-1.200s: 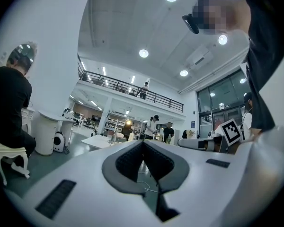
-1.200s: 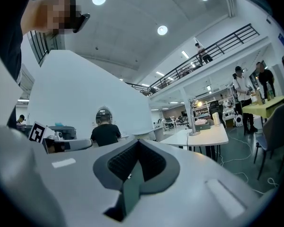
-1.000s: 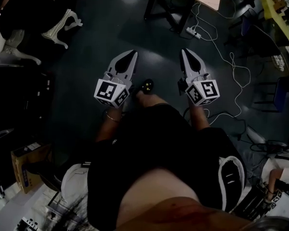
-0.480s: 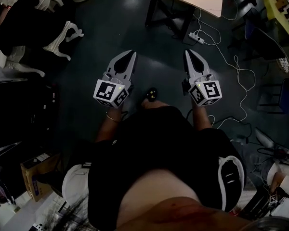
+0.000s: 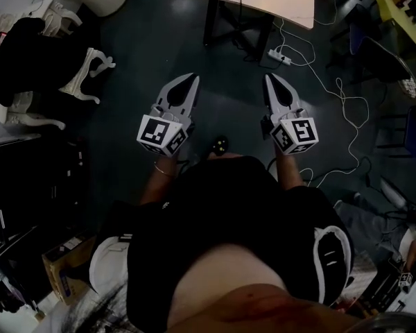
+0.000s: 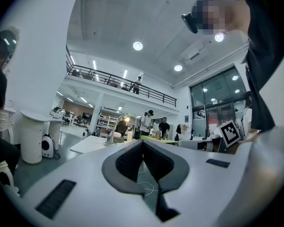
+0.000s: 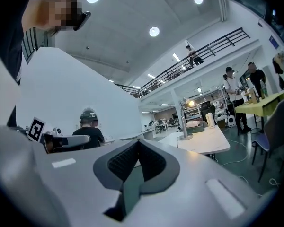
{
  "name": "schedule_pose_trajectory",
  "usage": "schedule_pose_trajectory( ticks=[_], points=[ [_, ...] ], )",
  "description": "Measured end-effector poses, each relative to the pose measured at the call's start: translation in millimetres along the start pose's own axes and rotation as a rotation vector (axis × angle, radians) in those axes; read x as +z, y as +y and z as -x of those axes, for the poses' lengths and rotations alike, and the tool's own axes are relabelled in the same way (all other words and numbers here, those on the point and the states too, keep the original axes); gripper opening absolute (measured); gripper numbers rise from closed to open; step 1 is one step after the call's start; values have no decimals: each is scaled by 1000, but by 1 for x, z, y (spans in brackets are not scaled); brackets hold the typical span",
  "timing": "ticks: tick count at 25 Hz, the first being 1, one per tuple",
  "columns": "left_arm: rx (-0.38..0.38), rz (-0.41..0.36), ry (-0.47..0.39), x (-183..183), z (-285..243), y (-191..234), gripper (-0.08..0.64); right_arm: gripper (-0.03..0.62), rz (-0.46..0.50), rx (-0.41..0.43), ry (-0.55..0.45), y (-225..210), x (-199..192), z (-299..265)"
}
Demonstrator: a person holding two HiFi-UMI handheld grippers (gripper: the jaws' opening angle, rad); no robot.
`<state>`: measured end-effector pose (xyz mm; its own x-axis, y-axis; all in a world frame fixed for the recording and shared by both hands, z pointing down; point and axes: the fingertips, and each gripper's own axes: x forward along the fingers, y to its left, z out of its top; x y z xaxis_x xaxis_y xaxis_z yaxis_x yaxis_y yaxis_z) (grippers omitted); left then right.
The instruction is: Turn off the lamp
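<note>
The lamp (image 7: 184,121), a slim desk lamp with its head lit, stands on a white table (image 7: 201,142) some way ahead in the right gripper view. The left gripper view also shows the lamp (image 6: 110,135) on that table (image 6: 87,144), far off. In the head view only the table's near edge (image 5: 263,2) shows at the top, and the lamp is out of sight there. My left gripper (image 5: 191,80) and right gripper (image 5: 270,79) are held level side by side over the dark floor, short of the table. Both are shut with nothing in them.
A power strip (image 5: 279,57) and loose white cables (image 5: 341,109) lie on the floor right of the table's black legs. A white chair (image 5: 83,71) draped with dark clothing stands at left. A seated person (image 7: 88,131) and standing people (image 6: 146,123) are farther off.
The table and the floor's cables have slid down the head view, nearer to me, as I walk forward. Both grippers keep the same shut, side-by-side pose.
</note>
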<state>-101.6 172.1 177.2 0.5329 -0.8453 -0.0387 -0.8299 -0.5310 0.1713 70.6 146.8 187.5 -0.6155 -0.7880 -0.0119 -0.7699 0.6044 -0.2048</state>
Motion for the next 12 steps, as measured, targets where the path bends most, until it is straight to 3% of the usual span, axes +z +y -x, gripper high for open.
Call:
schedule_pose_trajectory(
  ticks=[12],
  points=[
    [-92,4,16,3,-65,10,6,0,-22,-66,-12,-38,0,-19]
  ],
)
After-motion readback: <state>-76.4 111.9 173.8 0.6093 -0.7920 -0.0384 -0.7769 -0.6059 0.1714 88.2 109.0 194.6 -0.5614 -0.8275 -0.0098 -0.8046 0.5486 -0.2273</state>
